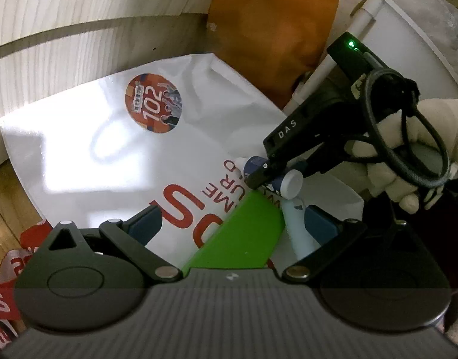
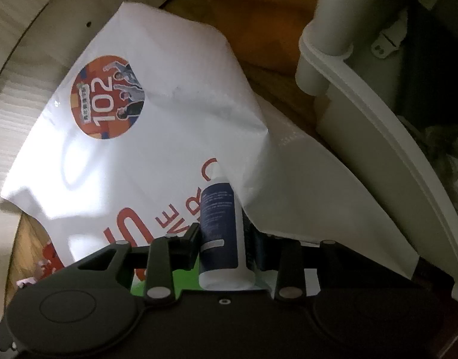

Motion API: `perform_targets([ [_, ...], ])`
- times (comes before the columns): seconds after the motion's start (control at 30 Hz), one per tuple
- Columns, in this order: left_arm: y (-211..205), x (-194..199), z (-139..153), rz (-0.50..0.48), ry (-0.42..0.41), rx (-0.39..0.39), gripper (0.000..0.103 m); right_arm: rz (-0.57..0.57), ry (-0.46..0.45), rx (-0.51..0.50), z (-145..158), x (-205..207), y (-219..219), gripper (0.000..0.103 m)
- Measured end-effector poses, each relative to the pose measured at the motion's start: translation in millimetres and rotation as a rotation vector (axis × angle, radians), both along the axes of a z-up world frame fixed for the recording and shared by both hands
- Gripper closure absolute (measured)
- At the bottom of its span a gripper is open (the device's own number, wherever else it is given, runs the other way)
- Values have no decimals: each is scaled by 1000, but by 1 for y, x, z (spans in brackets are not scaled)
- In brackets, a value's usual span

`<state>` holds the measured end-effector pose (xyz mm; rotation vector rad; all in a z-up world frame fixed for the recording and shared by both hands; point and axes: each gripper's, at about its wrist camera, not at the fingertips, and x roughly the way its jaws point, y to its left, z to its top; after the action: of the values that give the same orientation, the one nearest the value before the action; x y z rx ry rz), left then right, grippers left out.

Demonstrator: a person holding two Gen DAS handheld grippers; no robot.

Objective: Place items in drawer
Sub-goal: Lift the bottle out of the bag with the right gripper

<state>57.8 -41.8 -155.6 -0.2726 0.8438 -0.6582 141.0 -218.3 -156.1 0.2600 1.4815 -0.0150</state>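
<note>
My right claw (image 2: 221,245) points straight down and is clamped on the small bottle (image 2: 221,224), which has a dark blue label and lies over the white bag (image 2: 157,137). The long axis of the bottle runs between the fingers, its flat white bottom toward my camera and its thin end away. My left claw (image 1: 229,224) stands apart with nothing in it; a green box (image 1: 238,239) lies below it. I judge the right hand is the nearer one. I cannot see the drawer with certainty.
</note>
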Motion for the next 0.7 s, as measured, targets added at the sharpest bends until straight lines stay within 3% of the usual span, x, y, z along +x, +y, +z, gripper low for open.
perform_targets([
  [0.17, 6, 1, -1, 37, 1, 0, 0, -26, -17, 46, 3, -4, -10, 64],
  [0.5, 11, -1, 8, 106, -42, 35, 0, -23, -51, 40, 15, -9, -2, 64],
  [0.7, 24, 0, 12, 221, -30, 8, 0, -104, -66, 105, 22, -16, -17, 64],
])
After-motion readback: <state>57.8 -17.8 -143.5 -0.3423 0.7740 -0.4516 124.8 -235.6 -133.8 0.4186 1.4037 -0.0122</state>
